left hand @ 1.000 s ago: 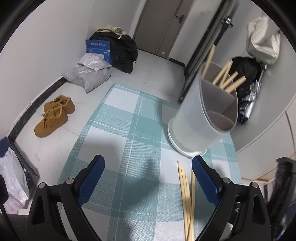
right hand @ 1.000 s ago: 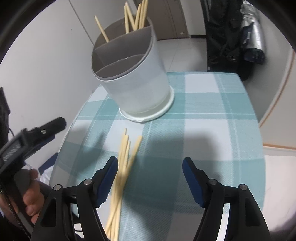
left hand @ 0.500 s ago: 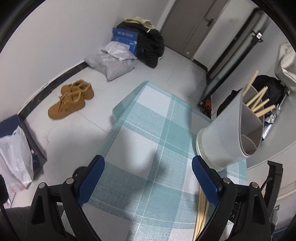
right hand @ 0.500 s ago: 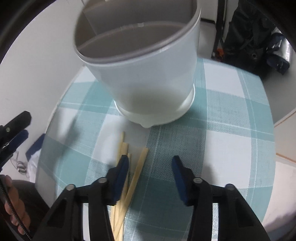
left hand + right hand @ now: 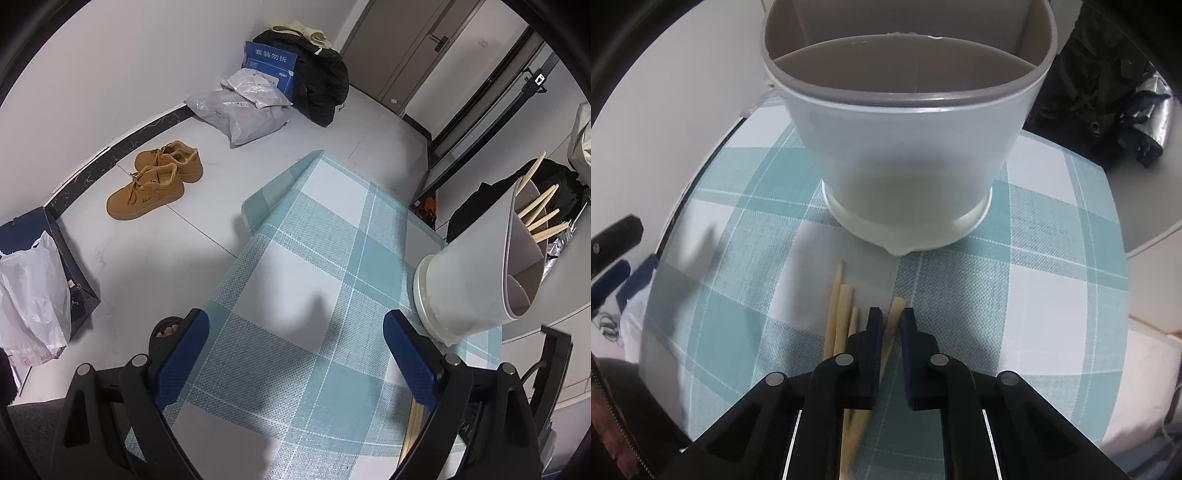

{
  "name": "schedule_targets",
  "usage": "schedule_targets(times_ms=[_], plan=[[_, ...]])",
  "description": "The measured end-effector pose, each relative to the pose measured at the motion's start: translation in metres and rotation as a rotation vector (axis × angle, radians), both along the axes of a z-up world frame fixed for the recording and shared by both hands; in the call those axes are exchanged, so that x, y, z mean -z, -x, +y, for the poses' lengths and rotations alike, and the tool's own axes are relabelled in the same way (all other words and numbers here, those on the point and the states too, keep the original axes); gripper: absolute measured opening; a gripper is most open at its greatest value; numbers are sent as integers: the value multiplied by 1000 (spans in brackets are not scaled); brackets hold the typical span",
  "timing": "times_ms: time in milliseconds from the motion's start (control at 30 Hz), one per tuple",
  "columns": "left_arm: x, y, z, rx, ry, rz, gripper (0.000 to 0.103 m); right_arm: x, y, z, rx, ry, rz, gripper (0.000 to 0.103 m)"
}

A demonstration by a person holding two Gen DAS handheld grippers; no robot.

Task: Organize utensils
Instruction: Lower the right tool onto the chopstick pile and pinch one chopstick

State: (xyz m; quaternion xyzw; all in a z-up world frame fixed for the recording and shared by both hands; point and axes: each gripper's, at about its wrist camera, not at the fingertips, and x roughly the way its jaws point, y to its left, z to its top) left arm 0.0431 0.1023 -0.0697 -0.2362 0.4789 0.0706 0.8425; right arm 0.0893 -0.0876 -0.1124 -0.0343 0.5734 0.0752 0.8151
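Observation:
A white divided utensil holder (image 5: 908,155) stands on the teal checked tablecloth (image 5: 1052,288); in the left wrist view it (image 5: 476,284) holds several wooden chopsticks (image 5: 543,218). Several loose chopsticks (image 5: 838,314) lie on the cloth in front of it. My right gripper (image 5: 889,314) is low over them, its jaws closed onto one chopstick (image 5: 892,321). My left gripper (image 5: 295,354) is open and empty above the cloth, left of the holder; loose chopstick ends (image 5: 412,432) show by its right finger.
The floor beyond the table's left edge holds tan shoes (image 5: 155,181), grey parcel bags (image 5: 240,107), a dark bag with a blue box (image 5: 303,74) and a white plastic bag (image 5: 29,295). A door (image 5: 417,48) is at the back.
My right gripper has dropped toward the loose chopsticks and closed from wide open onto one. My left gripper has pulled back and left, so the holder sits further right in its view.

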Motion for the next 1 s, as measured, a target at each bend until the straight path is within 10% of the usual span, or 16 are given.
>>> schedule_targets(times_ms=[433, 1000], plan=[[4, 3, -38, 225, 4, 1, 92, -38, 12, -76, 152, -327, -122, 6], [20, 21, -108, 459, -188, 63, 92, -57, 42, -136, 237, -724, -274, 6]])
